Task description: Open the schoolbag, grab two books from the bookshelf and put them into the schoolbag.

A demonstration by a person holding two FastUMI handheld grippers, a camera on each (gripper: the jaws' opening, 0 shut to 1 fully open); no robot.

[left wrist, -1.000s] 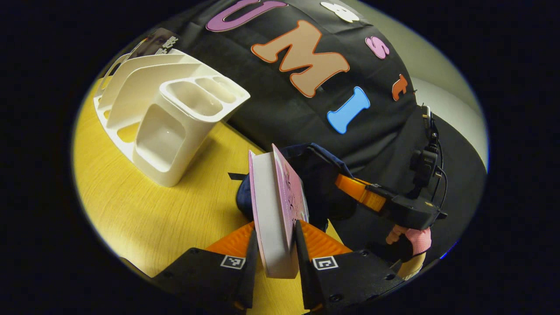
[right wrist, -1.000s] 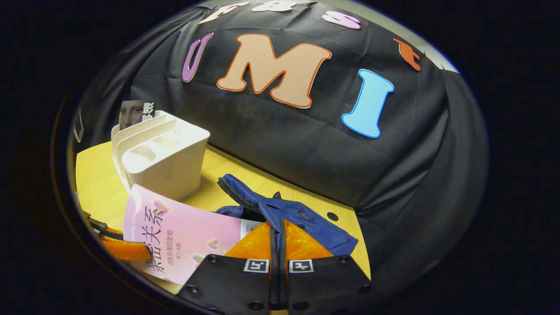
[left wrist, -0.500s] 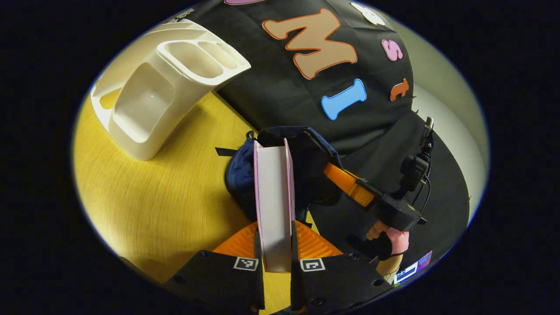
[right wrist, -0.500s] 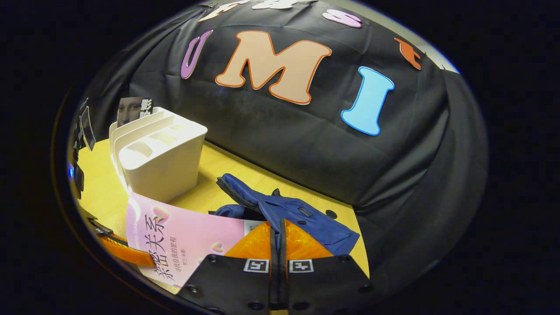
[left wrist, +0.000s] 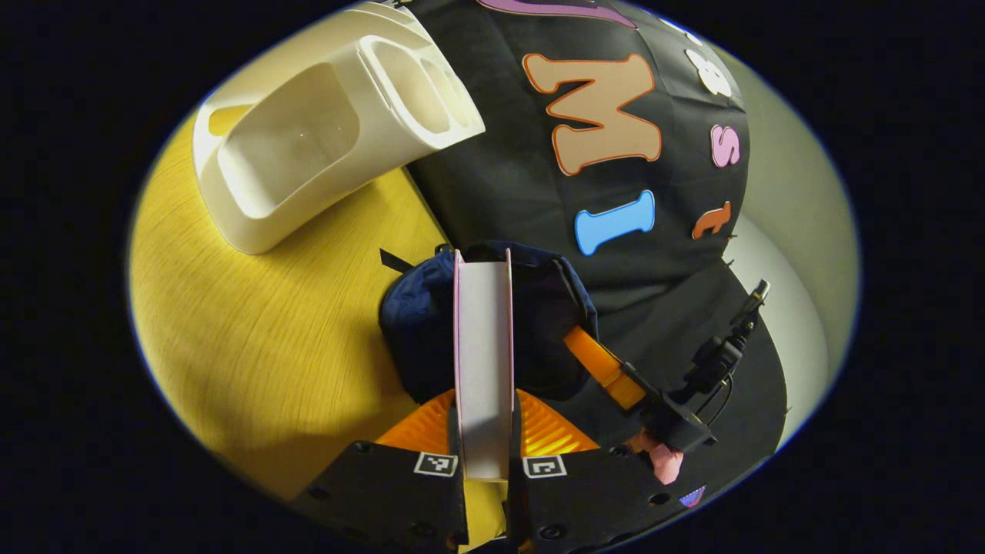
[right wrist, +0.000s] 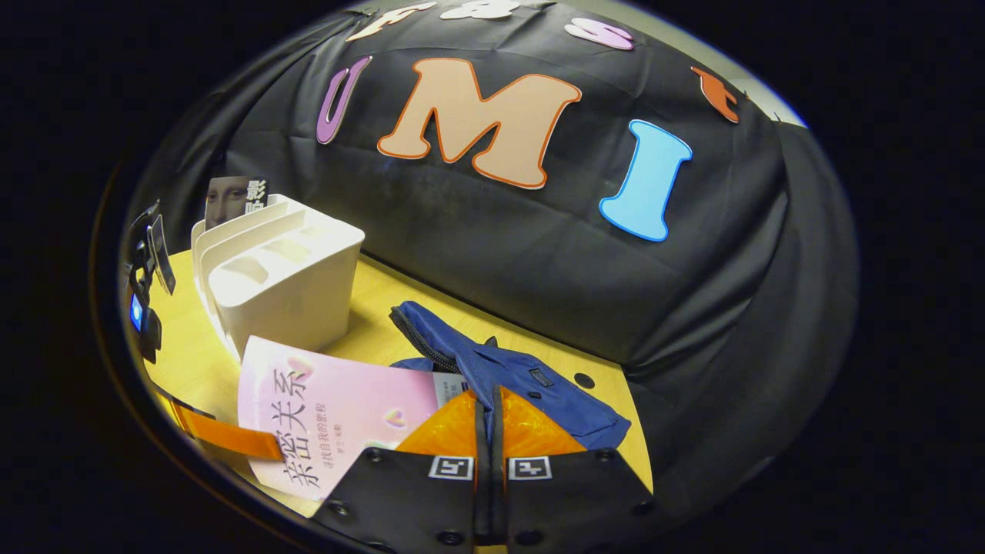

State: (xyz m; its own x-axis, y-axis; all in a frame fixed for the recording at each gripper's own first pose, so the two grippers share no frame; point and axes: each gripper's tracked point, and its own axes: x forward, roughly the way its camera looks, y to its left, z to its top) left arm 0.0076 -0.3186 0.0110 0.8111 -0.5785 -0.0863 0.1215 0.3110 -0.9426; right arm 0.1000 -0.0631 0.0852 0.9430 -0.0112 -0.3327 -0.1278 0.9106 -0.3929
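The left gripper (left wrist: 483, 431) clamps a pink-covered paperback book (left wrist: 482, 346) edge-up just ahead, over the open dark-blue fabric schoolbag (left wrist: 419, 323) on the yellow wooden bench (left wrist: 262, 338), while the right gripper (right wrist: 488, 419) pinches the bag's flap.

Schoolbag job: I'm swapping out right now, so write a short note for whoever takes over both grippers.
Left gripper: jaws shut on the pink book, held edge-up over the open blue schoolbag.
Right gripper: jaws shut on the schoolbag's flap, holding it open.
White bookshelf stands on the yellow table, with another book in its back slot.
Done: bag opened, first book fetched.
Left: lower this book in, then fetch and pack the second.
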